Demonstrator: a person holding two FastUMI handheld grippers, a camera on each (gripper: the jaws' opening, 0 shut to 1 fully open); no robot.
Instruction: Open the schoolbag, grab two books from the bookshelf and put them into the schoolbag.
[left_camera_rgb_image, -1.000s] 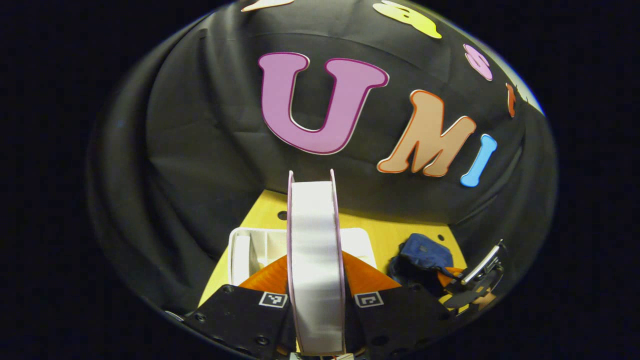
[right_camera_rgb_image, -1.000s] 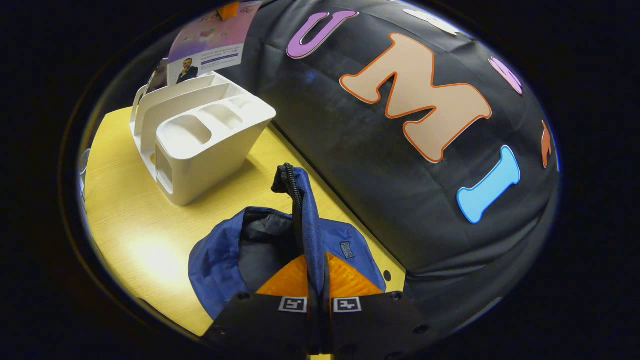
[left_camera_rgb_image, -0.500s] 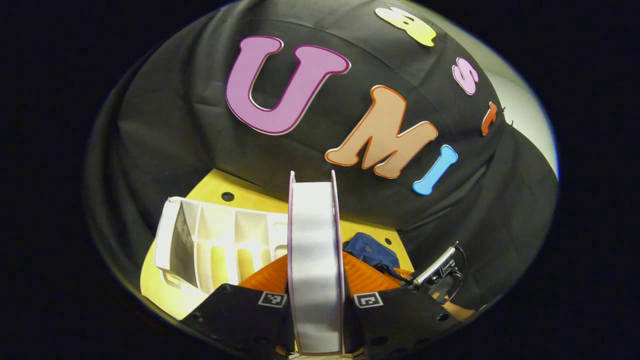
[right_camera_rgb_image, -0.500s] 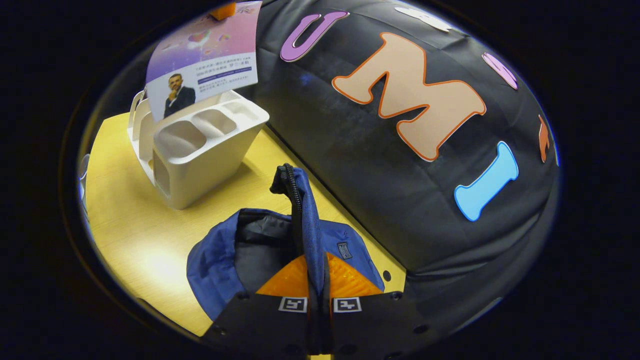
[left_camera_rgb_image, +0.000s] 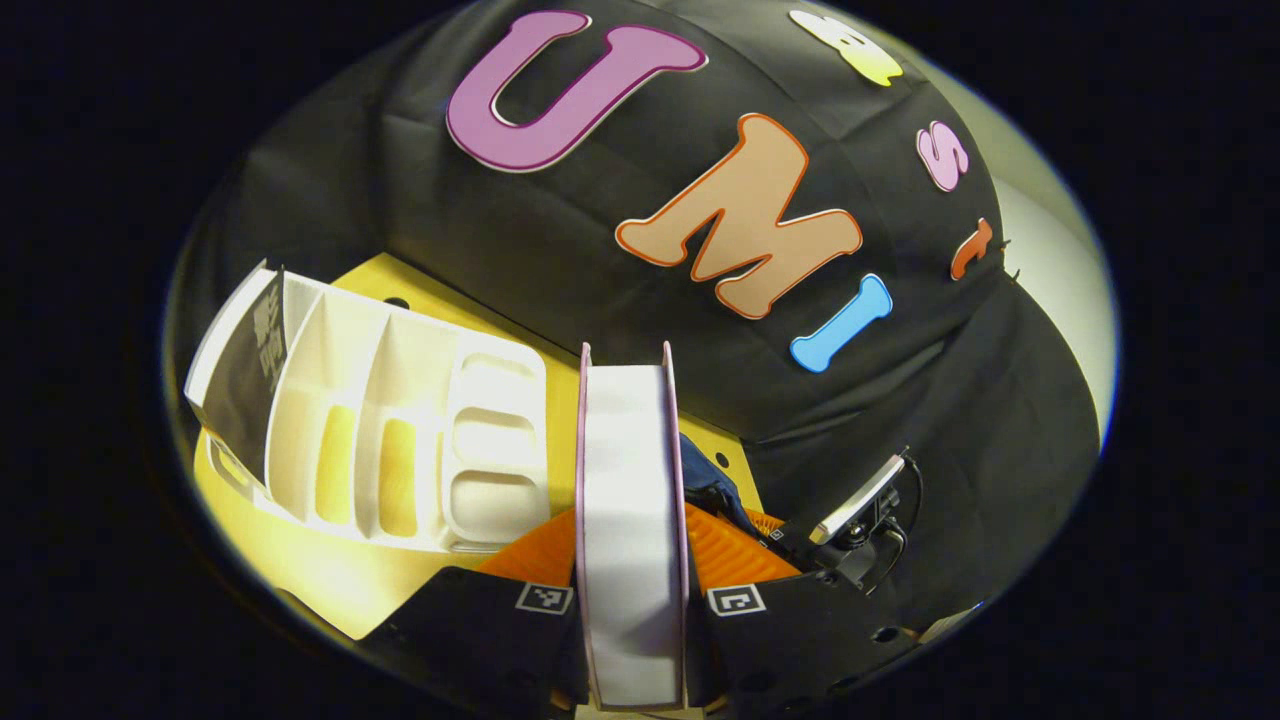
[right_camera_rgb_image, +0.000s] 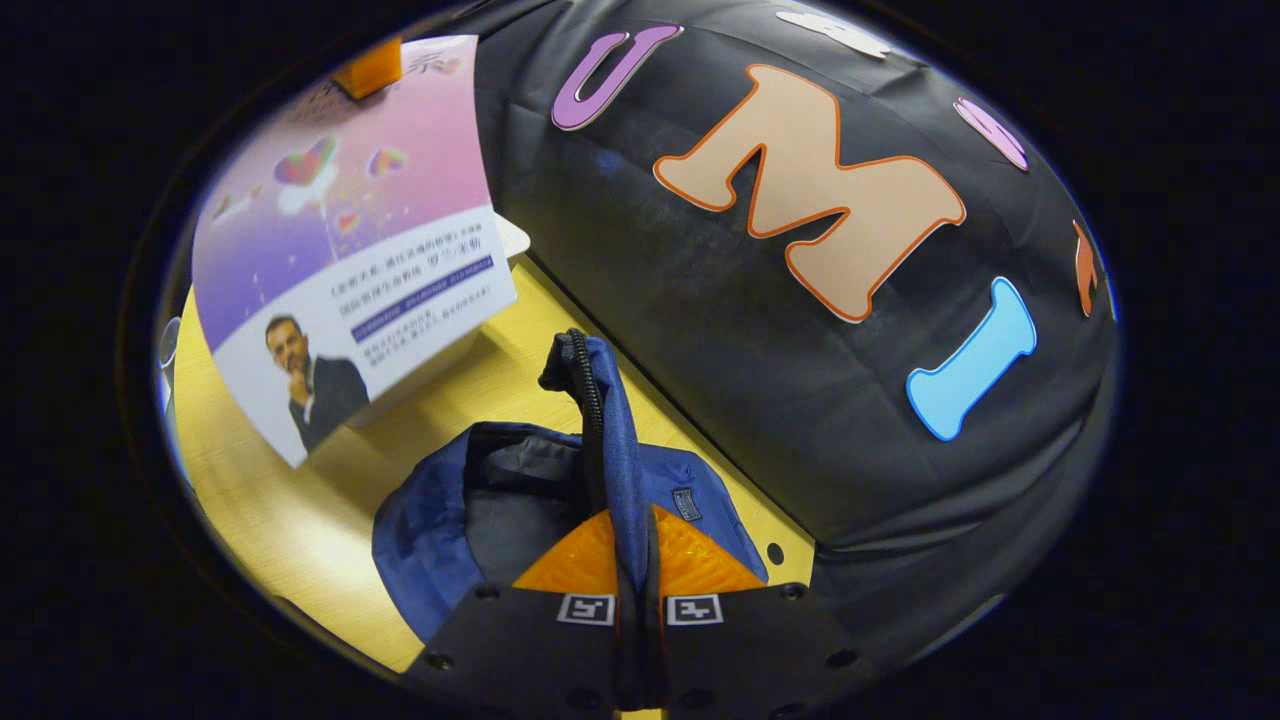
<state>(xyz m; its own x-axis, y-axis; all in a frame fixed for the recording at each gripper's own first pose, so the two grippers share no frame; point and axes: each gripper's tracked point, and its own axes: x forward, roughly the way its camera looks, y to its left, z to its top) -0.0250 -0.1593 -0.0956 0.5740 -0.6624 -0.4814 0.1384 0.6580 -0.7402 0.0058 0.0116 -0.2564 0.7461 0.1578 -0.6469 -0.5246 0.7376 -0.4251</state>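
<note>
Two things govern the layout, and both sit on the yellow counter: the white bookshelf toward one end and the blue schoolbag near the black cloth wall. The bookshelf is a slotted rack, so books stand upright in it and can be lifted straight out by their top edge; in the left gripper view one dark-covered book stands in its end slot, which I judge is the second one to fetch.

One book is clear of the rack, clamped between the left tongs, which are closed on its two covers with the white page edge facing the camera. Held edge-on like this, it can drop into a narrow opening. In the right gripper view the same book hangs in the air above the counter, its pink and purple cover toward the camera, between the rack and the bag and not yet over the opening.

Smaller, but the key to the placing, is the bag's zippered rim. The right tongs are pinched narrow on this flap and hold it raised, so the mouth stays open and the dark lining shows. Soft cloth would likely sag shut otherwise.

My judgement: the first book is on its way to the bag, and the risk is a corner catching the limp rim.
</note>
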